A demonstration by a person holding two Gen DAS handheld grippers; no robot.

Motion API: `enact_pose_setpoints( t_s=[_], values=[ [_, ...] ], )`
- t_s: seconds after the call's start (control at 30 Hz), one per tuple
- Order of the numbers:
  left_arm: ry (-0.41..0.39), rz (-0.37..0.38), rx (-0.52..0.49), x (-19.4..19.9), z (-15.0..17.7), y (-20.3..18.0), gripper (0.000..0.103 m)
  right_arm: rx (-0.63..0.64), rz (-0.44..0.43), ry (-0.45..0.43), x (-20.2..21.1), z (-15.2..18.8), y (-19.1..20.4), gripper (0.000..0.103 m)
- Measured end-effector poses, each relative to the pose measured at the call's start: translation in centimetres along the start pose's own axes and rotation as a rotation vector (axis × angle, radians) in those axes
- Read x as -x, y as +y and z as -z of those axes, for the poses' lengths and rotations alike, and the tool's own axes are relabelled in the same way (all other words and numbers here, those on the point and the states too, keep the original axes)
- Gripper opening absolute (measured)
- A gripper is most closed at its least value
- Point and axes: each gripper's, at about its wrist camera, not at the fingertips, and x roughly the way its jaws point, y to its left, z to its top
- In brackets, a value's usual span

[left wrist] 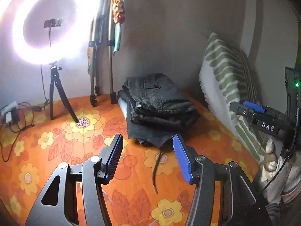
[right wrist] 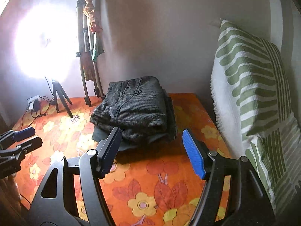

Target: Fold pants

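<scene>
On the floral bedsheet [left wrist: 56, 146], the folded pants [left wrist: 158, 101] sat stacked near the wall, both tongs released.

In the left wrist view, the left tongs [left wrist: 148, 158] gaped empty short of the stack, a dark drawstring [left wrist: 157, 169] trailing toward them; the ring light [left wrist: 50, 22] on its tripod [left wrist: 56, 98] and a striped pillow [left wrist: 225, 75] flanked the pile, likely parked clear of working room. In the right wrist view, the right tongs [right wrist: 150, 150] hovered spread before the pants [right wrist: 135, 109], the left tongs [right wrist: 20, 139] aside; nothing blocked access.
</scene>
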Motion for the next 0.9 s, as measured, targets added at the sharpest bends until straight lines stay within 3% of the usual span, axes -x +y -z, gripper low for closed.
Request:
enact_pose_setpoints(
  t_s=[0.3,0.4,0.57,0.63,0.9],
  values=[
    [-0.022,0.007,-0.022,2.2,1.3,-0.3,0.062,-0.037,0.019,0.002,1.9,3.2,0.8,0.072],
    [-0.013,-0.002,-0.025,2.6,2.0,-0.1,0.071,-0.063,0.019,0.001,2.3,4.3,1.1,0.081],
    [0.016,-0.007,-0.015,3.0,3.4,0.6,0.076,-0.074,0.04,-0.012,2.9,5.5,1.9,0.085],
    [0.021,-0.016,-0.008,3.1,4.1,1.1,0.08,-0.08,0.045,-0.025,3.2,5.9,2.2,0.093],
    [0.037,-0.086,0.006,2.9,5.0,2.8,0.08,-0.09,0.095,-0.07,3.4,6.5,2.7,0.1]
  ],
)
